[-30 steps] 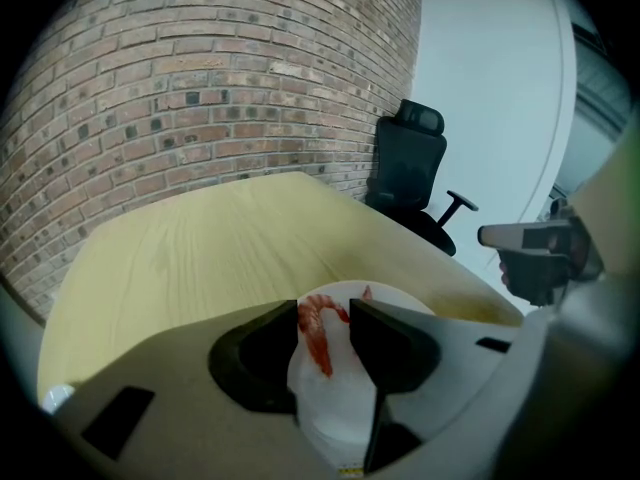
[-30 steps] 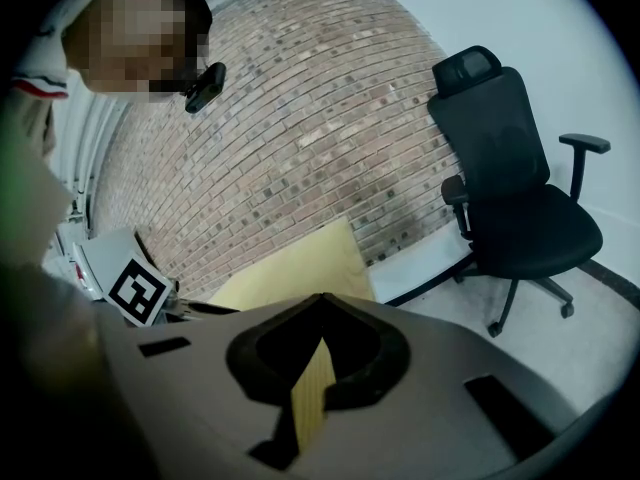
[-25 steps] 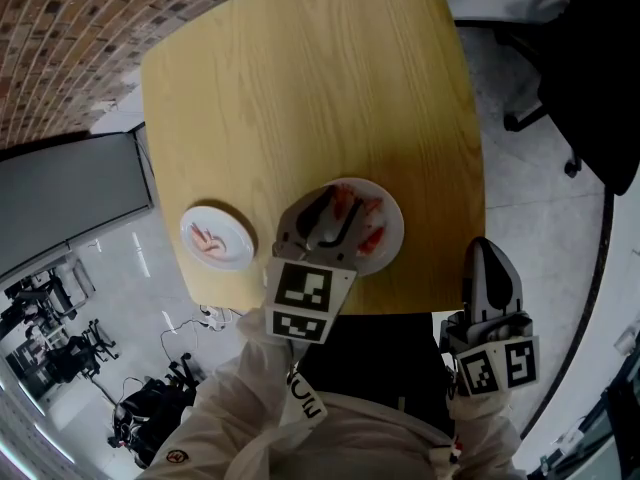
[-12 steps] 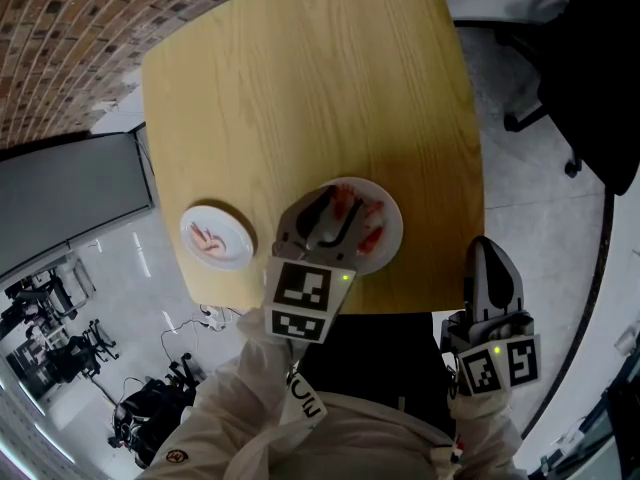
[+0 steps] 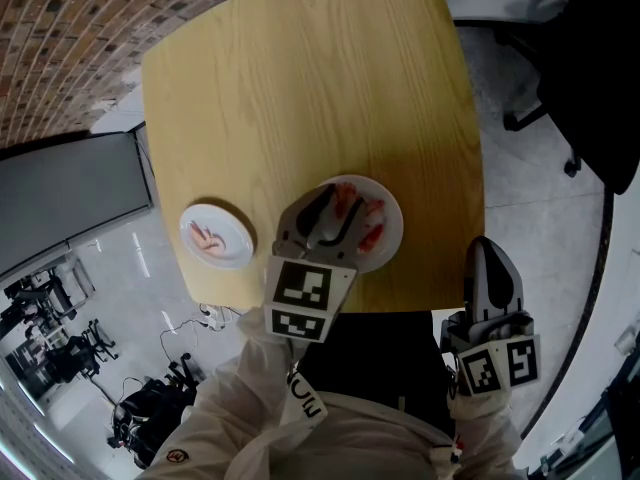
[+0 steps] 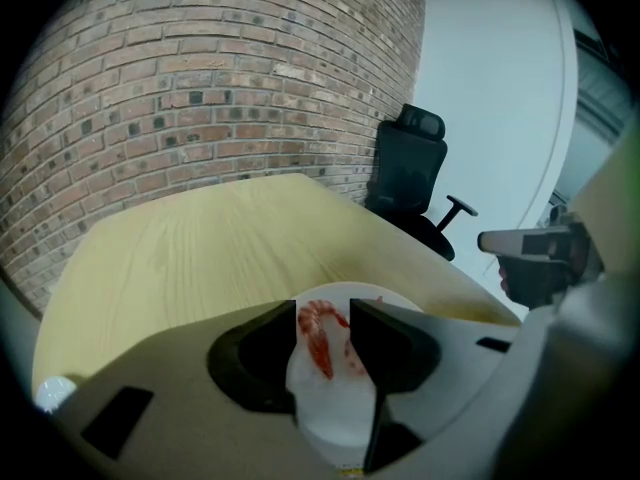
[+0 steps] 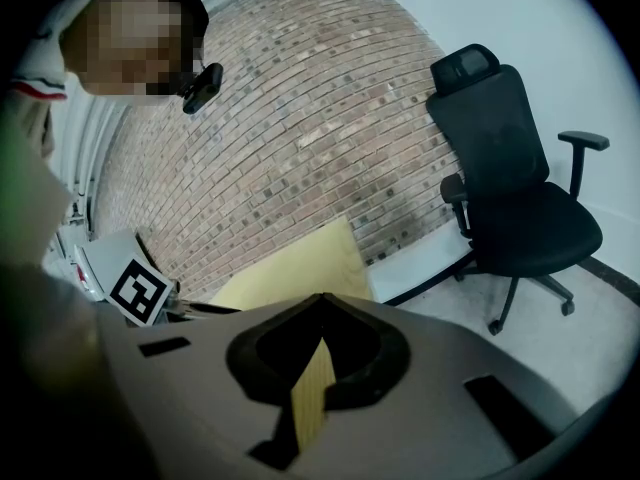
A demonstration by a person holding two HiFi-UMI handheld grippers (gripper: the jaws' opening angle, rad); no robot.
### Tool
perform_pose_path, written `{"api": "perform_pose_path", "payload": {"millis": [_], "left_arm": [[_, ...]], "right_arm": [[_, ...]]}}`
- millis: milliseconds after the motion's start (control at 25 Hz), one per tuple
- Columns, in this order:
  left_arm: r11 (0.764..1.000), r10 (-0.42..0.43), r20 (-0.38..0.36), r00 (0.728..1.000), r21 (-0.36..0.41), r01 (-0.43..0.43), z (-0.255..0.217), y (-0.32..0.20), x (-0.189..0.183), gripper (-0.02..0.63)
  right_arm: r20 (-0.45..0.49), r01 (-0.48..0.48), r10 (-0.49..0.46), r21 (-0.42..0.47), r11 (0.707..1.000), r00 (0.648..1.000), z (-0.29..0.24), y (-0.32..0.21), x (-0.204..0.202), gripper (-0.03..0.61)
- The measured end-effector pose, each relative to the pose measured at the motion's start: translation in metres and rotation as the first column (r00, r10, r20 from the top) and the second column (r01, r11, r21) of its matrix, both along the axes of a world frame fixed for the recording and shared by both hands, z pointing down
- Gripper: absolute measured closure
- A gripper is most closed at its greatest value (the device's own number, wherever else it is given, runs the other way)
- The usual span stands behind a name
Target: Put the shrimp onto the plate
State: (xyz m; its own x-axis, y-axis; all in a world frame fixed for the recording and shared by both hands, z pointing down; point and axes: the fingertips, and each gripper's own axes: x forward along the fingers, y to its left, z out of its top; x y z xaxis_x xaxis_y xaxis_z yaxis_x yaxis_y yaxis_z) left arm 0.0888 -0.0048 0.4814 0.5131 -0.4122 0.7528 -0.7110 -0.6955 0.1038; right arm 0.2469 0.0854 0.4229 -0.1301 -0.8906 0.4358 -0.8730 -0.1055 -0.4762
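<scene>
Auditor: Where is the shrimp (image 6: 316, 343)?
Inspector: Several shrimp lie on the white plate (image 5: 397, 230) at the table's (image 5: 300, 88) near edge. The left gripper (image 6: 322, 318) hovers above, jaws released, nothing gripped.
Auditor: And the right gripper (image 7: 318, 313)?
Inspector: Off the table, jaws clenched, empty.

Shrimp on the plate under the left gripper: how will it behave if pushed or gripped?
The shrimp is thin and curled, so probably soft and bendy. It looks light; on the smooth white plate it would likely slide when pushed.
</scene>
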Motion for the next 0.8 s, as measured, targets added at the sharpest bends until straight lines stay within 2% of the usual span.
{"api": "perform_pose_path", "payload": {"millis": [480, 800], "left_arm": [[0.999, -0.040, -0.022, 0.999, 0.037, 0.040, -0.017, -0.008, -0.017, 0.448], [0.993, -0.108, -0.015, 0.994, 0.057, 0.108, -0.033, -0.016, -0.063, 0.448]], "right_arm": [[-0.009, 0.033, -0.033, 0.011, 0.999, 0.999, -0.008, -0.010, -0.016, 0.554], [-0.017, 0.099, -0.099, 0.034, 0.994, 0.995, -0.024, -0.031, -0.053, 0.554]]}}
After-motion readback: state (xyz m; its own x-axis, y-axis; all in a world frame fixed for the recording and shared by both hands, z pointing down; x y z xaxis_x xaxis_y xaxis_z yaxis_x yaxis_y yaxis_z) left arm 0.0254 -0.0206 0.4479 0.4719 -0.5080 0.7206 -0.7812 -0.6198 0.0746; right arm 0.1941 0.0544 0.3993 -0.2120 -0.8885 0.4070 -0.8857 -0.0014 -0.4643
